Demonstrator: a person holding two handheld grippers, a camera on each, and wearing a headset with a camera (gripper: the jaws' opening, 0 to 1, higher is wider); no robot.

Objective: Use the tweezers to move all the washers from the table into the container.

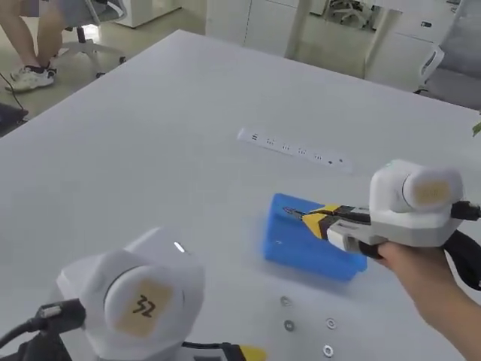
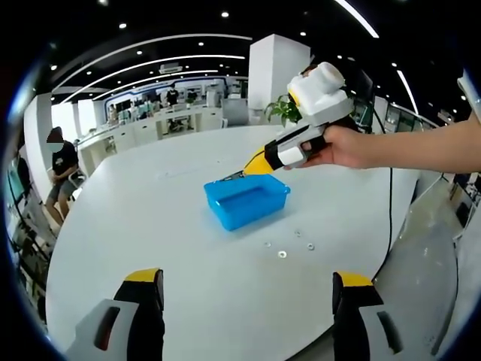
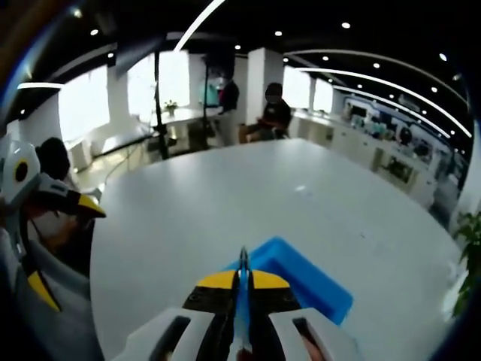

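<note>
On the white table (image 1: 150,150) a blue container (image 1: 301,252) is seen, with four washers (image 1: 289,325) lying near it. Tweezers (image 1: 294,213) are clamped in the right gripper (image 1: 322,220), their long axis in line with the jaws and the tips pointed over the container's rim. The left gripper (image 2: 248,277) is held wide apart, empty.

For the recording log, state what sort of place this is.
Probably an open-plan office or lab: a big white table carrying a power strip, a wheeled office chair nearby, and rows of desks under ceiling spotlights further back.
</note>
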